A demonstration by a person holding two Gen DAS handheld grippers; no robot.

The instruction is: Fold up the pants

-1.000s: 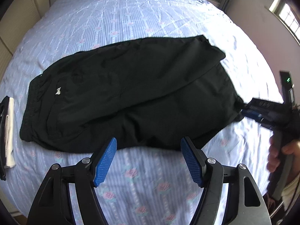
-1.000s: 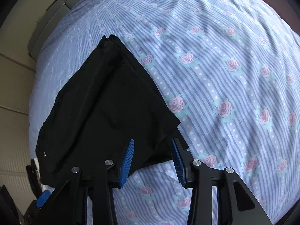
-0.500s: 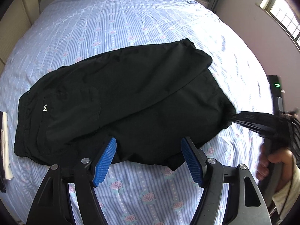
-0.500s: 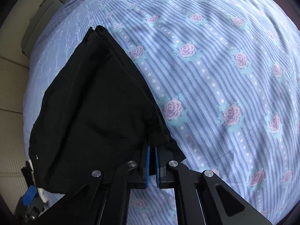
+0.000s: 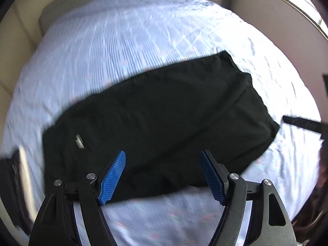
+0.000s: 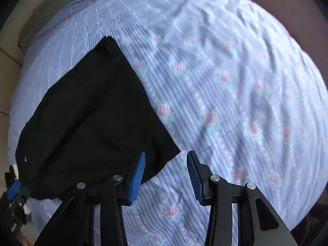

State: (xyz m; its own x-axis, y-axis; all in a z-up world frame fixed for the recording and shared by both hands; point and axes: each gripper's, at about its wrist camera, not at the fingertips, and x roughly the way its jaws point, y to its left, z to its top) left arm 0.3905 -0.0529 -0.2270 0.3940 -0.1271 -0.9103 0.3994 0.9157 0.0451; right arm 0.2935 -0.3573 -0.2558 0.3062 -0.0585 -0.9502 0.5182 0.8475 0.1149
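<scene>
Black pants [image 5: 160, 119] lie flat on the bed, folded leg over leg, with a small white logo [image 5: 79, 141] near the waist at the left. My left gripper [image 5: 164, 176] is open and empty over the pants' near edge. In the right wrist view the pants [image 6: 92, 123] lie left of centre, hem corner pointing at my right gripper [image 6: 166, 176]. That gripper is open and empty, its left finger over the hem corner. The right gripper's dark body shows at the right edge of the left wrist view [image 5: 301, 123].
The bed sheet [image 6: 225, 82] is light blue, striped, with pink roses and some wrinkles. A dark object with a white part [image 5: 14, 170] lies by the waistband at the left. A window [image 5: 303, 2] and a wall are at the far right.
My right gripper opened and let go of the pants' hem, which now lies flat. The left gripper moved forward over the pants' near edge. The lower leg has been straightened.
</scene>
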